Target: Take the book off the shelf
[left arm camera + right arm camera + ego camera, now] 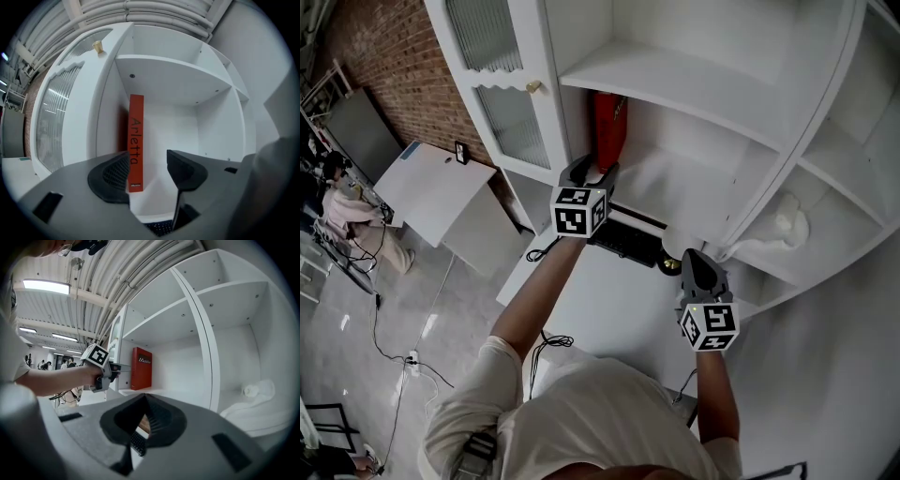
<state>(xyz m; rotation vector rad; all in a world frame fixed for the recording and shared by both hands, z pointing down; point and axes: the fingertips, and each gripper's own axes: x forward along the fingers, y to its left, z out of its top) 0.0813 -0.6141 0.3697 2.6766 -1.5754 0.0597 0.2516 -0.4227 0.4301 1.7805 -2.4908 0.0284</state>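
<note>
The person's left arm reaches out long and straight to the white shelf (694,86). The left gripper (595,174) is at the end of it, held level, and points at the red book (609,131). Its two jaws are wide apart and hold nothing. In the left gripper view the book (136,131) shows in the gap, close to the left jaw. From the side, the tips of the left gripper (123,366) are just in front of the book (141,368). I cannot tell if they touch it.

The book stands up straight in the left part of the shelf, right by the side wall. It is thin and flat, with a smooth, hard-looking cover. It has letters down its spine.

The right arm is bent and held low and near the body. The right gripper (692,261) hangs over the white desk (609,305). Its jaws are closed tip to tip, with nothing in them (145,398). They are dark and have little ridges inside.

A black keyboard (628,242) lies flat on the desk. A soft white cloth (787,225) sits bunched up in the next part of the shelf. The shelf boards are smooth and painted white. Next to the book's part is a door with wavy glass (511,122) and a small round gold knob (532,86).
</note>
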